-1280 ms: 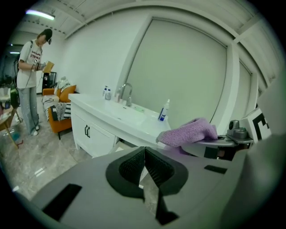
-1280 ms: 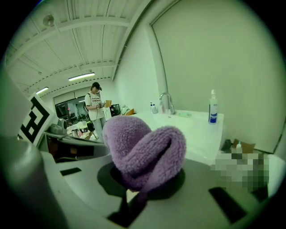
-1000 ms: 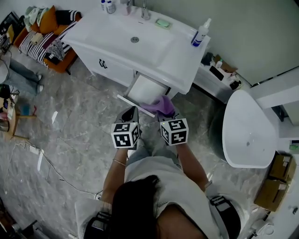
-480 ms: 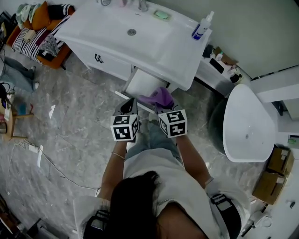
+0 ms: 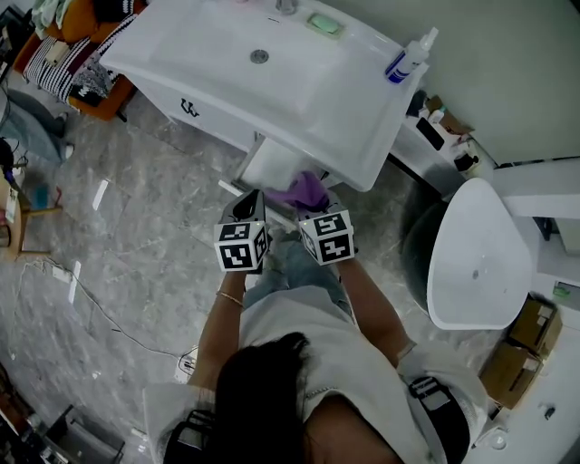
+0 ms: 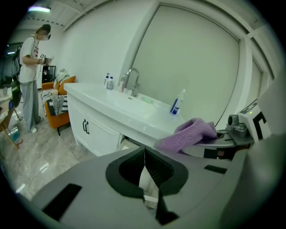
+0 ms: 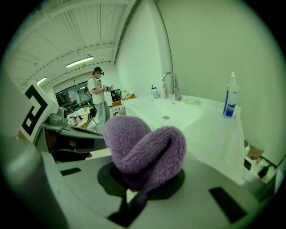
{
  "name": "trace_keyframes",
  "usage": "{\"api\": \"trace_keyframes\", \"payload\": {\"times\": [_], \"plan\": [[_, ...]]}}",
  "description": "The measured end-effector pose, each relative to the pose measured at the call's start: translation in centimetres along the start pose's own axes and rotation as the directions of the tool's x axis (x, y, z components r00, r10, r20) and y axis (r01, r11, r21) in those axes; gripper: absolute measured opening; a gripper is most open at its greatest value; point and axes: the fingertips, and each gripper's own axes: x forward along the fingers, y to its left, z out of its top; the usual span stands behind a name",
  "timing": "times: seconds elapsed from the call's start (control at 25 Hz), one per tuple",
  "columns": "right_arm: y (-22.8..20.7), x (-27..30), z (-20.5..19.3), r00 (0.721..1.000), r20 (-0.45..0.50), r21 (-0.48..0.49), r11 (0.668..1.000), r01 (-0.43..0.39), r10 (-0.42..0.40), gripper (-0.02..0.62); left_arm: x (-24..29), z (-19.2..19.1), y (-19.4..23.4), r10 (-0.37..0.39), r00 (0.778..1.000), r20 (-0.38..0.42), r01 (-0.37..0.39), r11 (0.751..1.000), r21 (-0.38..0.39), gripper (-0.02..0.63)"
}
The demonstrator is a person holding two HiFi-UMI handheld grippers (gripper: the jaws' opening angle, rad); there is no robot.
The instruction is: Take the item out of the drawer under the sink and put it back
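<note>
A purple towel (image 7: 143,152) bulges up out of my right gripper (image 7: 142,178), which is shut on it. In the head view the towel (image 5: 304,192) hangs over the front part of the open white drawer (image 5: 269,166) under the sink vanity (image 5: 272,86). My right gripper (image 5: 311,210) is just behind the towel. My left gripper (image 5: 251,205) sits beside it at the drawer's front edge, apart from the towel. In the left gripper view its pads meet with nothing between them (image 6: 144,152), and the towel (image 6: 190,133) shows to the right.
A blue-and-white spray bottle (image 5: 410,59) and a green soap (image 5: 324,24) stand on the vanity top. A white oval fixture (image 5: 476,254) is to the right. An orange sofa (image 5: 72,41) stands far left. A person (image 6: 31,80) stands in the background.
Both grippers have moved forward and down toward the vanity. The towel has gone with the right gripper from in front of the drawer to over its front part.
</note>
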Motion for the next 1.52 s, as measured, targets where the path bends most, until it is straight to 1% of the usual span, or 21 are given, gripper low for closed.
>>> {"api": "trace_keyframes", "payload": {"times": [0.16, 0.32, 0.44, 0.56, 0.76, 0.88, 1.0, 1.12, 1.24, 1.32, 1.44, 1.52], "plan": [[-1.0, 2.2, -1.1, 0.999, -0.05, -0.008, 1.0, -0.014, 0.013, 0.046, 2.5, -0.7, 0.6, 0.006, 1.0, -0.029, -0.005, 1.0, 0.019, 0.006], [-1.3, 4.4, -2.4, 0.995, -0.095, -0.014, 1.0, -0.028, 0.026, 0.046, 4.4, -1.8, 1.7, 0.035, 0.998, -0.055, -0.034, 0.999, 0.022, 0.006], [-1.9, 6.5, -3.4, 0.992, -0.125, -0.002, 1.0, -0.03, 0.029, 0.046, 6.1, -2.9, 2.6, 0.039, 0.997, -0.07, -0.039, 0.999, -0.008, 0.006], [-2.2, 8.4, -4.4, 0.989, -0.144, -0.015, 1.0, -0.02, 0.018, 0.046, 7.4, -3.9, 3.4, 0.035, 0.996, -0.086, -0.037, 0.999, -0.022, 0.006], [-3.0, 11.8, -7.1, 0.982, -0.191, 0.027, 1.0, 0.002, 0.003, 0.046, 9.2, -6.1, 5.3, 0.072, 0.99, -0.118, -0.079, 0.995, -0.061, 0.006], [-3.5, 13.7, -8.2, 0.977, -0.213, 0.041, 0.999, 0.003, 0.006, 0.046, 10.7, -7.3, 5.6, 0.051, 0.989, -0.14, -0.063, 0.995, -0.083, 0.006], [-3.7, 15.3, -9.1, 0.973, -0.23, 0.05, 0.999, 0.004, 0.007, 0.046, 11.9, -8.2, 5.6, 0.027, 0.986, -0.163, -0.039, 0.997, -0.07, 0.006], [-4.0, 16.7, -10.1, 0.969, -0.245, 0.06, 0.998, 0.006, 0.009, 0.046, 13.0, -8.3, 5.6, 0.005, 0.989, -0.151, -0.019, 0.995, -0.094, 0.006], [-4.5, 18.1, -10.7, 0.97, -0.241, 0.059, 0.998, 0.005, 0.01, 0.046, 14.3, -8.3, 6.1, 0.012, 0.989, -0.148, -0.029, 0.993, -0.11, 0.006], [-4.6, 18.8, -11.3, 0.967, -0.256, 0.068, 0.998, 0.004, 0.013, 0.046, 15.0, -8.5, 6.5, 0.016, 0.987, -0.163, -0.036, 0.992, -0.122, 0.006], [-4.9, 20.1, -12.0, 0.963, -0.27, 0.077, 0.997, 0.007, 0.014, 0.046, 16.2, -8.7, 7.1, 0.007, 0.982, -0.186, -0.038, 0.986, -0.163, 0.006], [-4.8, 21.1, -12.4, 0.961, -0.276, 0.076, 0.997, -0.002, 0.023, 0.046, 16.9, -9.2, 7.6, 0.008, 0.977, -0.215, -0.045, 0.985, -0.169, 0.006]]}}
